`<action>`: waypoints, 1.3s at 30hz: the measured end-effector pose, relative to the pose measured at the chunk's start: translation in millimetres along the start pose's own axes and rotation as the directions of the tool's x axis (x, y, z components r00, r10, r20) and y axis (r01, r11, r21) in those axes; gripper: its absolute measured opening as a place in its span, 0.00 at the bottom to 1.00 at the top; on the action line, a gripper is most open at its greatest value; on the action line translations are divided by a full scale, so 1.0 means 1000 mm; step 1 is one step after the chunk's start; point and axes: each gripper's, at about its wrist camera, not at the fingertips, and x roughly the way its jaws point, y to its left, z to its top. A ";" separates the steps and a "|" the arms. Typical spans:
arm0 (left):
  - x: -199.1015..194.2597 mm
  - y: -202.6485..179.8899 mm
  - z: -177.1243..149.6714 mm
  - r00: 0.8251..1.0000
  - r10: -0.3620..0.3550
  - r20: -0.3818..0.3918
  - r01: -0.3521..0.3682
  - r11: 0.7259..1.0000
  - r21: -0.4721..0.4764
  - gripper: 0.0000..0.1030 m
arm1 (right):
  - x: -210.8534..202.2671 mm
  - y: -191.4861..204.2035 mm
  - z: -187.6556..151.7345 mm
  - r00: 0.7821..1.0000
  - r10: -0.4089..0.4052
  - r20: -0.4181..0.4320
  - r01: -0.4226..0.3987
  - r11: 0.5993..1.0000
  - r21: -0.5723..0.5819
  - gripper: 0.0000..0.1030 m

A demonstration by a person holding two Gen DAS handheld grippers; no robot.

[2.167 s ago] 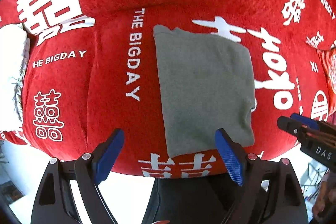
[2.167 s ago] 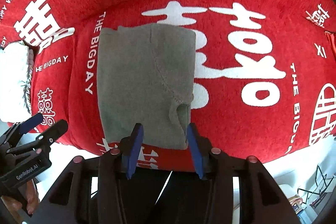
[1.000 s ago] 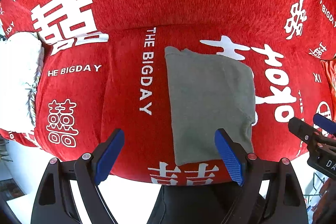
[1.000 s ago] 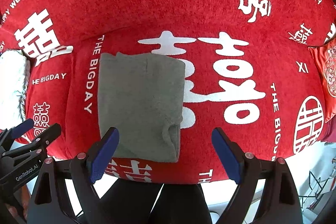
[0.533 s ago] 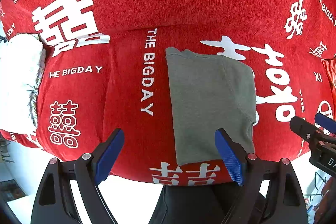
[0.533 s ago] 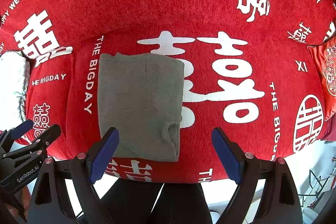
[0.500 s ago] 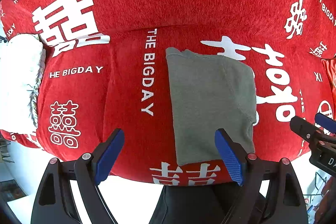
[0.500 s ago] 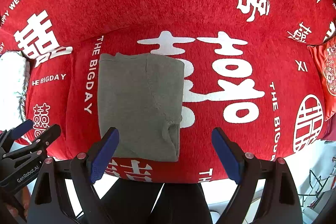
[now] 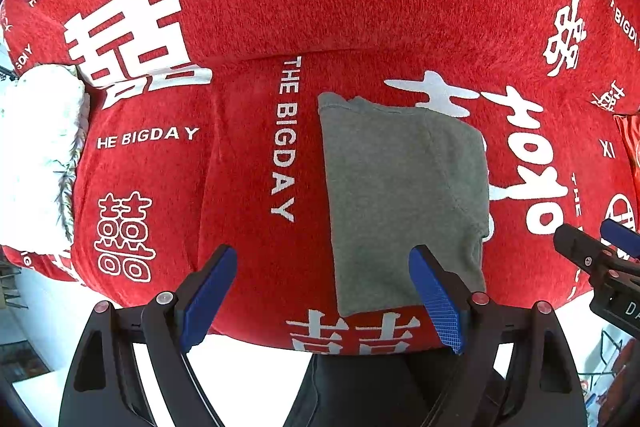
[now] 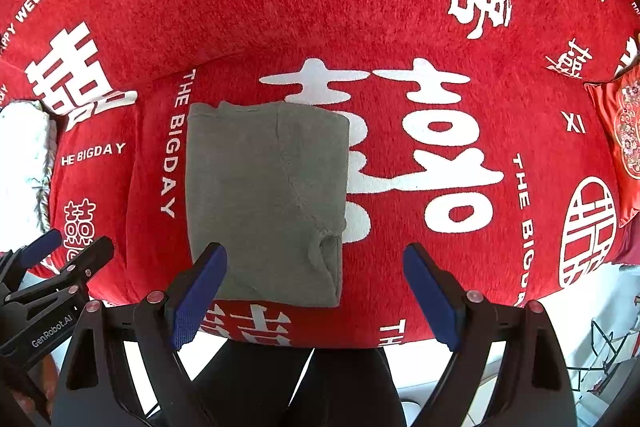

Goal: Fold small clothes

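A grey garment (image 9: 404, 199) lies folded into a flat rectangle on a red sofa cover with white lettering (image 9: 280, 7). The same grey garment (image 10: 266, 203) shows in the right wrist view, its cuff or neck opening at the lower right corner. My left gripper (image 9: 322, 293) hangs above the sofa's front edge, open, nothing between its blue pads (image 9: 434, 301). My right gripper (image 10: 314, 291) is also open and empty, above the garment's near right corner. Each gripper appears at the edge of the other's view.
A white fluffy cushion (image 9: 36, 155) lies at the left end of the sofa. A red patterned pillow (image 10: 618, 143) sits at the right end. Dark trouser legs (image 10: 288, 383) of the person stand at the sofa's front edge, over a white floor.
Over the last second nothing visibly moved. Before that, both grippers rose away from the garment, and the right gripper went from shut near the garment's edge to wide open.
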 end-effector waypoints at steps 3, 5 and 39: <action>0.000 0.000 0.000 1.000 0.001 0.001 -0.001 1.000 0.002 0.86 | 0.000 -0.001 -0.001 1.000 0.000 0.001 0.000 1.000 0.001 0.89; -0.001 -0.001 0.001 1.000 0.002 0.002 -0.002 1.000 0.002 0.86 | 0.000 -0.001 0.000 1.000 0.000 0.000 0.000 1.000 0.000 0.89; -0.005 -0.001 -0.002 1.000 0.002 0.005 -0.002 1.000 -0.015 0.86 | -0.004 0.001 -0.002 1.000 -0.004 0.002 0.004 1.000 0.012 0.89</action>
